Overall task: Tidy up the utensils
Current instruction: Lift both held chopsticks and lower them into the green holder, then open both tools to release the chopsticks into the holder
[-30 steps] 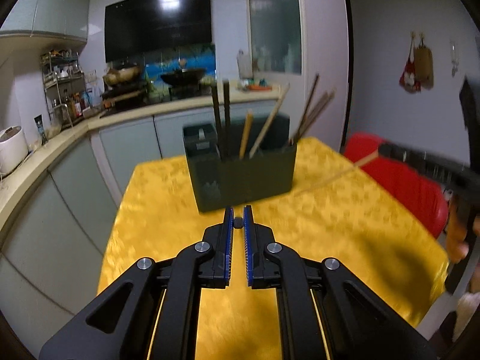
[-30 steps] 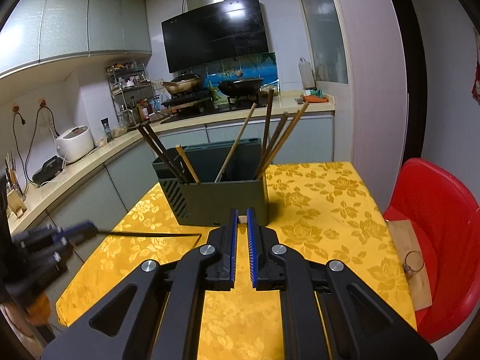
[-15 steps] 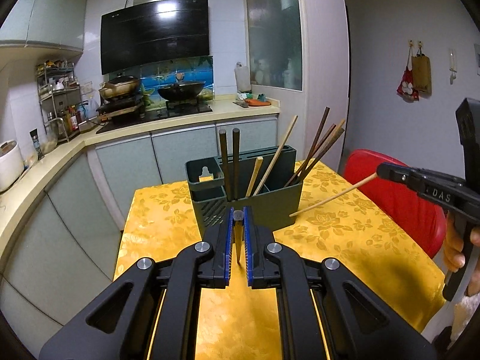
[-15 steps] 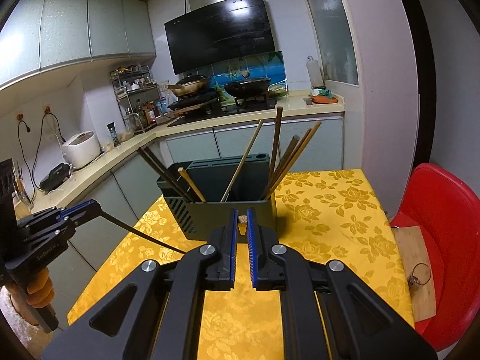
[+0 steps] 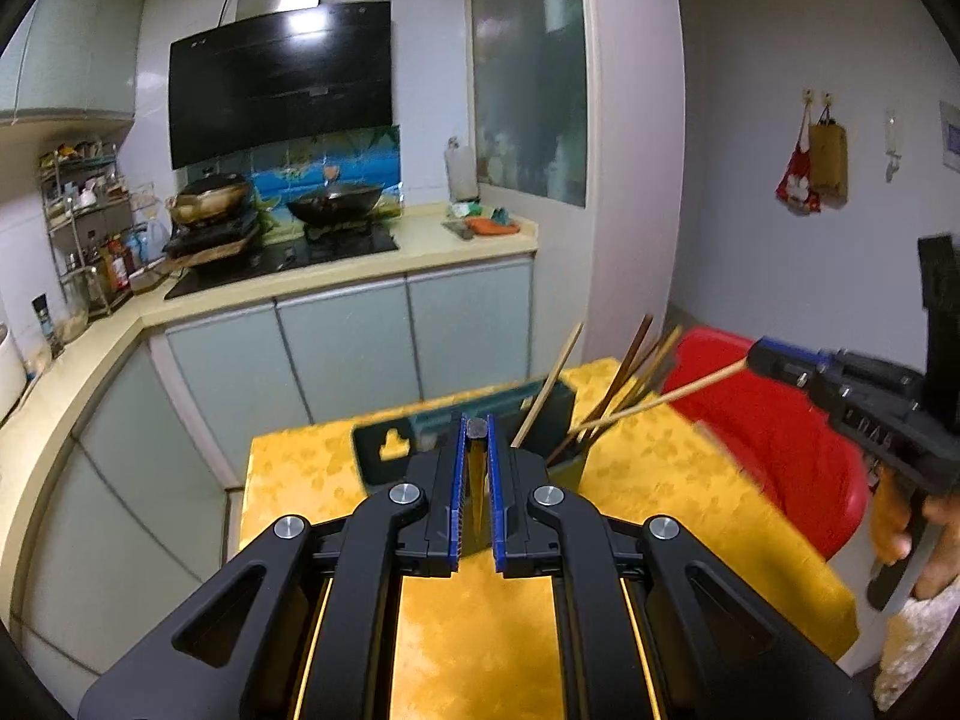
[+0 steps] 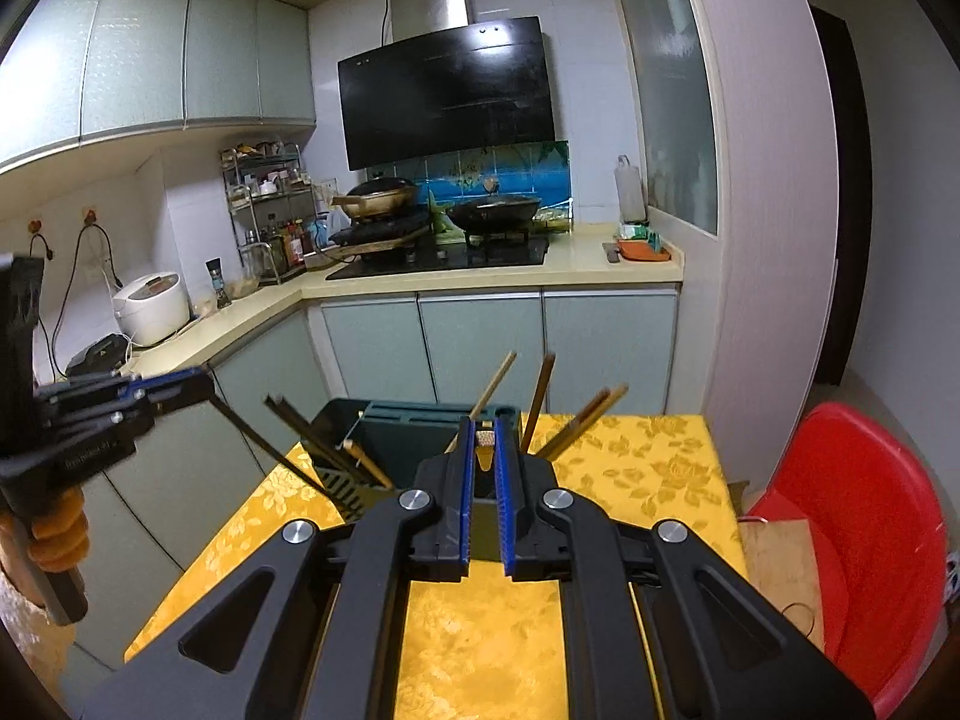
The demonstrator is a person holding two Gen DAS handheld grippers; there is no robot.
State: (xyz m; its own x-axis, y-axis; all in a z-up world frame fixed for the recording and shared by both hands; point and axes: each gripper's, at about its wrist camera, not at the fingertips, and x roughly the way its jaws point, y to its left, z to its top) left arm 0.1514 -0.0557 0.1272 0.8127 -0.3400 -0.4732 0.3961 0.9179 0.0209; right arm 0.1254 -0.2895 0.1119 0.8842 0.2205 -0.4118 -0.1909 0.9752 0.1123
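**Both grippers raised, chopsticks angled down at the holder**

Lifted and tilted since half a second ago: yellow table [image 5: 690, 492] and dark utensil holder [image 5: 558, 414] now low in both views, holder partly hidden behind the fingers. Standing on the table, with several chopsticks [image 6: 543, 402] leaning out of its compartments.

Seen only from the left wrist: right gripper [image 5: 757, 358] at the right edge, clamped on a light chopstick [image 5: 660, 399] slanting down toward the holder's right end. Seen only from the right wrist: left gripper [image 6: 201, 387] at the left edge, clamped on a dark chopstick [image 6: 270, 450] slanting down toward the holder's left end; red chair [image 6: 870, 516] beside the table, fuller here.

In each own view, fingers narrow, pinching only a chopstick butt: dark one in the left, pale one in the right.
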